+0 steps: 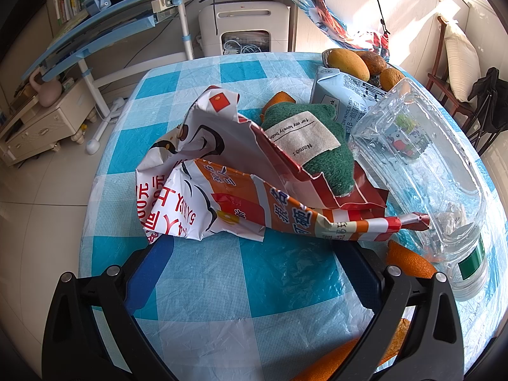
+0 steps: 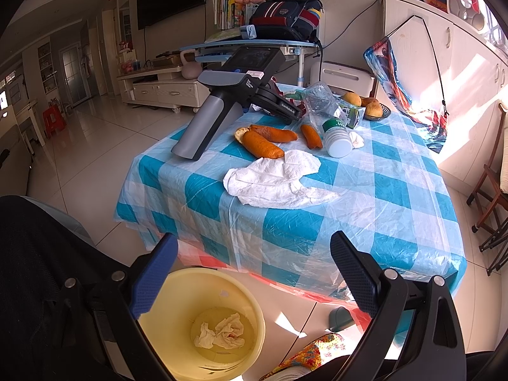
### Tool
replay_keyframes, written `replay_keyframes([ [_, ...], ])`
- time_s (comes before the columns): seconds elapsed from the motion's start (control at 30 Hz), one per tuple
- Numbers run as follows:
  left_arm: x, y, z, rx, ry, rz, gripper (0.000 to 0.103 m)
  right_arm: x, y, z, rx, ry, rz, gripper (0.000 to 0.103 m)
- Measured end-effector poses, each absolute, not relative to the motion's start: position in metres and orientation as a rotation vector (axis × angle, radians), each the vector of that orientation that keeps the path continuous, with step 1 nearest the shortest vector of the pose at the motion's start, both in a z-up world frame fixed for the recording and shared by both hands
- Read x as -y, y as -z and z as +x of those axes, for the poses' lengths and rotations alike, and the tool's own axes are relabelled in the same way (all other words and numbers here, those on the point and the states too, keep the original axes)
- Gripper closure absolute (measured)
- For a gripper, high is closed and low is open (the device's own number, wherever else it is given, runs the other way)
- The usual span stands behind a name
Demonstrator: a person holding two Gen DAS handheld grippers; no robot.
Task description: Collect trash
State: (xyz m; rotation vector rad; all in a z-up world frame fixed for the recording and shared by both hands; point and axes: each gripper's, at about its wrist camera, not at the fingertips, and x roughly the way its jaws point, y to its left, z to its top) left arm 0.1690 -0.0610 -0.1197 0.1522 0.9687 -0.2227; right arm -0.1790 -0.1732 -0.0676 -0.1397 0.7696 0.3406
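Left gripper (image 1: 250, 254) sits low on the desk (image 1: 222, 285), fingers wide apart and holding nothing. The wrapper (image 1: 222, 197) lies directly ahead, its near edge at the fingertips, its long axis crosswise to the fingers, tail pointing right toward the bottle (image 1: 428, 174). Right gripper (image 2: 254, 273) hangs over the bin (image 2: 177, 289) beside the desk, fingers spread and empty, well apart from the wrapper. Judgement: the left is better placed for this pick.

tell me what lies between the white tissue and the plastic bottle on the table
Orange peels lie between the white tissue and the plastic bottle, in the right wrist view.
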Motion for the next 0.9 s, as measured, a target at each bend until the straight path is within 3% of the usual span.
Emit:
replay_keyframes([
  [0.9, 0.0611, 0.1196, 0.169, -0.969, 0.223, 0.152, 0.007, 0.1751, 0.0673, -0.1804, -0.767, -0.341, -0.139, 0.01],
])
